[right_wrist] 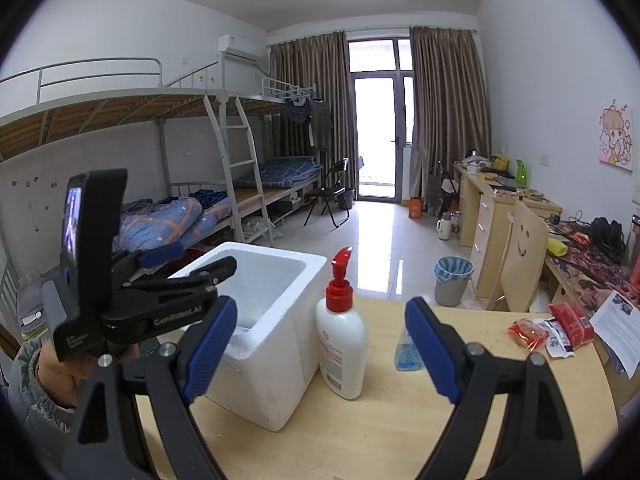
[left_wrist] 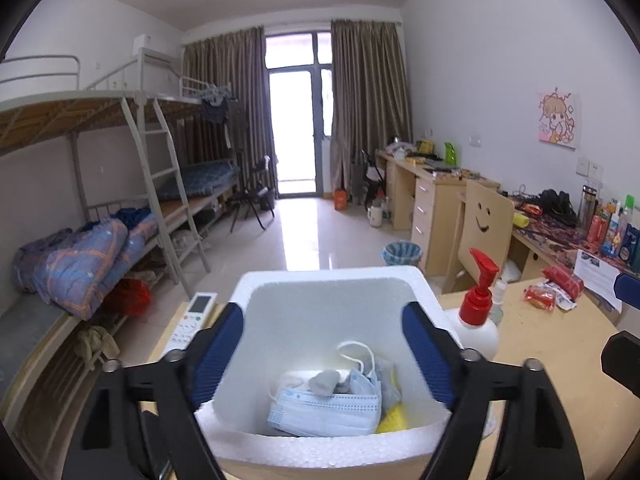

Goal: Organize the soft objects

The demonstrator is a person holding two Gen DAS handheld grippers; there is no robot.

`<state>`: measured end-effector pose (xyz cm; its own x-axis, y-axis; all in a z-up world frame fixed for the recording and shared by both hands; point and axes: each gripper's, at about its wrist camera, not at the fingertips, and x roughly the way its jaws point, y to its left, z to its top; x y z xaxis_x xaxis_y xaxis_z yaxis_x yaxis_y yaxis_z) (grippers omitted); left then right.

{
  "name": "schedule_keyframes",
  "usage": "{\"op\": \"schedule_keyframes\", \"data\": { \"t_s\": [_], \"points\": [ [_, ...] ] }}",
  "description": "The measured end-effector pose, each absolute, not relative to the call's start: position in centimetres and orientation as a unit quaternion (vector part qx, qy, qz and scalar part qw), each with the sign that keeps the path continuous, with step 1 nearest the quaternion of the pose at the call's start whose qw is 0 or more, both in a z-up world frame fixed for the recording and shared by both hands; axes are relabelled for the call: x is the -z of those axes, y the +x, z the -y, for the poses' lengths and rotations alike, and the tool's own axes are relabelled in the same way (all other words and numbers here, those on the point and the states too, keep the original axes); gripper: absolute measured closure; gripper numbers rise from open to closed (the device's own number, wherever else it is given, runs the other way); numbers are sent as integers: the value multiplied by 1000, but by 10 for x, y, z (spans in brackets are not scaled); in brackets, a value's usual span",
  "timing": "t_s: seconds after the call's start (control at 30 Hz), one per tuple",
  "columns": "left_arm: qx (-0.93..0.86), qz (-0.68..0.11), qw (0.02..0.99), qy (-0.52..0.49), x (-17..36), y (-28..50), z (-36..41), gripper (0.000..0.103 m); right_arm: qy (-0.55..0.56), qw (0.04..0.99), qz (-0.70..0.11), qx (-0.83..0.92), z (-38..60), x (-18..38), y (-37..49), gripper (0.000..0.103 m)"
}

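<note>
A white foam box (left_wrist: 320,276) stands on the wooden table (right_wrist: 360,432). In it lie a blue face mask (left_wrist: 324,408) with white ear loops, a grey sock (left_wrist: 324,382) and something yellow (left_wrist: 394,420). My left gripper (left_wrist: 322,316) hovers over the box's opening, open, with nothing between its blue pads. In the right wrist view a person's hand (right_wrist: 52,368) holds that gripper at the foam box (right_wrist: 260,380). My right gripper (right_wrist: 322,308) is open above the table, empty, to the right of the box.
A white pump bottle with a red top (right_wrist: 342,344) stands close against the box's right side. A small clear blue bottle (right_wrist: 408,350) is beside it, and red snack packets (right_wrist: 528,332) lie at the right. A remote control (left_wrist: 194,318) lies left of the box. Bunk beds, desks and a chair stand beyond.
</note>
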<state>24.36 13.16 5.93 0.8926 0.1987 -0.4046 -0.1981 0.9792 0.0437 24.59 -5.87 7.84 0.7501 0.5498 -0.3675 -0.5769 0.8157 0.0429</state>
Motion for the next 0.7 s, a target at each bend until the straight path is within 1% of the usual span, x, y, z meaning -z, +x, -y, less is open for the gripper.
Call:
{"op": "schedule_keyframes", "data": {
  "t_s": [0.03, 0.1, 0.17, 0.2, 0.3, 0.7],
  "points": [
    [-101, -206, 973, 2, -60, 242, -131, 12, -37, 935, -185, -301, 59, -79, 246, 14],
    [-99, -204, 974, 5, -61, 240, -129, 10, -36, 935, -183, -301, 60, -79, 245, 14],
    [-100, -199, 975, 7, -62, 239, -129, 7, -36, 935, -183, -302, 59, -80, 246, 14],
    [-99, -197, 975, 4, -63, 237, -129, 3, -34, 935, -182, -302, 60, -80, 245, 14],
    [-91, -195, 977, -9, -66, 232, -131, 2, -29, 934, -176, -308, 64, -80, 241, 14],
    [-100, -164, 981, -6, -83, 193, -121, 1, -29, 937, -168, -306, 73, -86, 221, 14]
  ]
}}
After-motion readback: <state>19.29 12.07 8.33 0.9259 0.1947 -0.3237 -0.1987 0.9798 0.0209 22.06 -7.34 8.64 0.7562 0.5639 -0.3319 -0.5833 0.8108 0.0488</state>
